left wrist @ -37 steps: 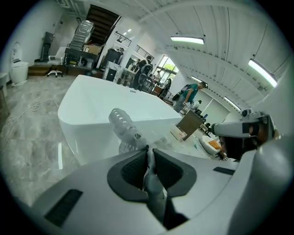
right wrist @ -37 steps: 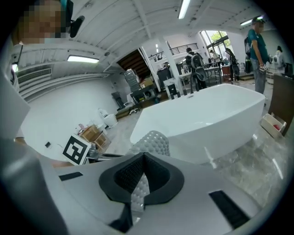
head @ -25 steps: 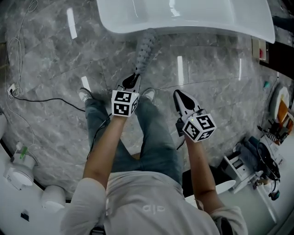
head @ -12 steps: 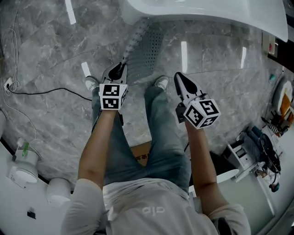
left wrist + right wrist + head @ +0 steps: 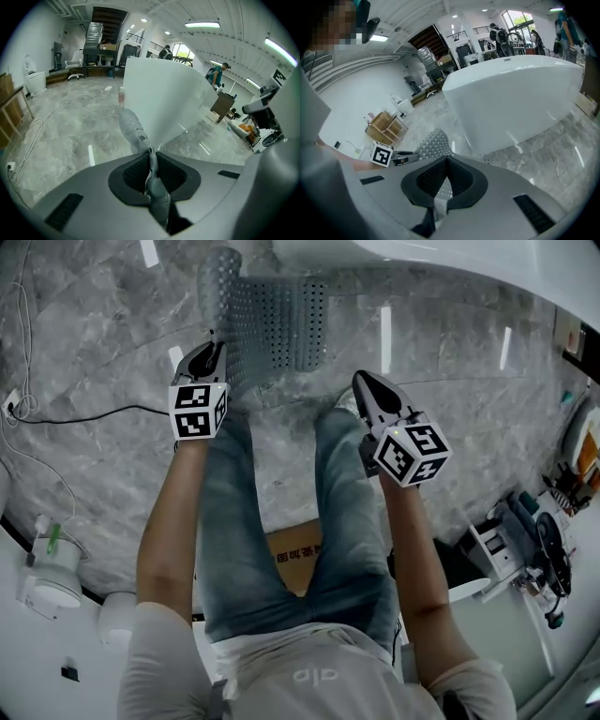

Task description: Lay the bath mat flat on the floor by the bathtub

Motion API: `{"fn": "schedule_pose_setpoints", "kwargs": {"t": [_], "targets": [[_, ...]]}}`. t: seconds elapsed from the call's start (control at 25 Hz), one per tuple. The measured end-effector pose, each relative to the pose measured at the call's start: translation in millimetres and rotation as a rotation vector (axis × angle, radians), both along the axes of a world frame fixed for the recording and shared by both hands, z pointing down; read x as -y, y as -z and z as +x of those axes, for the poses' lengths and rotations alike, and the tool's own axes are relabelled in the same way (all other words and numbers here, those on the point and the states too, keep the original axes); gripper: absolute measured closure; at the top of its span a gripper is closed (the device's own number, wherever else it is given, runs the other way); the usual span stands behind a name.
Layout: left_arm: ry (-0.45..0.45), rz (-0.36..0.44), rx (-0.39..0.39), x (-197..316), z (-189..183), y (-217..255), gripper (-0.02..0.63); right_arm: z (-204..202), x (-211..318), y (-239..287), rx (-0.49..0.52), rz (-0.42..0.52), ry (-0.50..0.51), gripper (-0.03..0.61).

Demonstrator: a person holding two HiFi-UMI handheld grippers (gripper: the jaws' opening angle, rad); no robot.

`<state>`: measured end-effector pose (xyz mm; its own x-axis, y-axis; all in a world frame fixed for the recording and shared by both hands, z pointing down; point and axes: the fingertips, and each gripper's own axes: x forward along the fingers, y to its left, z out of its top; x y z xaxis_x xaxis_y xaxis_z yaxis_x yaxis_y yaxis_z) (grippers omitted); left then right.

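The main risk sits on the left. The left hand-held gripper (image 5: 214, 348) is clamped on a thin fold at the near left corner of the bath mat (image 5: 277, 324), and its own view shows only a narrow strip of the mat pinched between the jaws. With so small a bite the corner could slip out early. The mat's left edge rises in a curl from that corner, so I judge that letting go here would leave a fold or a hump, not a flat sheet.

The rest of the mat is already spread on the floor (image 5: 94, 362) at the foot of the bathtub (image 5: 441, 263). Whether its far edge touches the tub I cannot tell. Only one corner is held, so a pull from the left alone could drag the mat askew to the tub. The person's legs stand just behind the near edge, and a step forward could trap or ruck it.

The right hand-held gripper (image 5: 362, 381) has its jaws closed together and seems to hold nothing. The mat shows beyond the jaws, near but apart, so nothing steadies the right side.

Both forearms reach forward, one outside each knee. Each gripper slopes forward and down toward the floor, its marker cube turned up toward the head.
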<state>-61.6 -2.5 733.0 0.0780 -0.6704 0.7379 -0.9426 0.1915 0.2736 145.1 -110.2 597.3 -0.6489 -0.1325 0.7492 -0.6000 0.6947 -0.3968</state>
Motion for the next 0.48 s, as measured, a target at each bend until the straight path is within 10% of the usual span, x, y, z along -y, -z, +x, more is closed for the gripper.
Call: {"fn": "schedule_pose_setpoints", "kwargs": {"t": [0.48], "targets": [[-0.057,-0.103,0.034,-27.2,-96.6,-130.9,0.548,-47.3,-12.4,-119.8,-0.084,-0.061,-0.039,0.552]]}}
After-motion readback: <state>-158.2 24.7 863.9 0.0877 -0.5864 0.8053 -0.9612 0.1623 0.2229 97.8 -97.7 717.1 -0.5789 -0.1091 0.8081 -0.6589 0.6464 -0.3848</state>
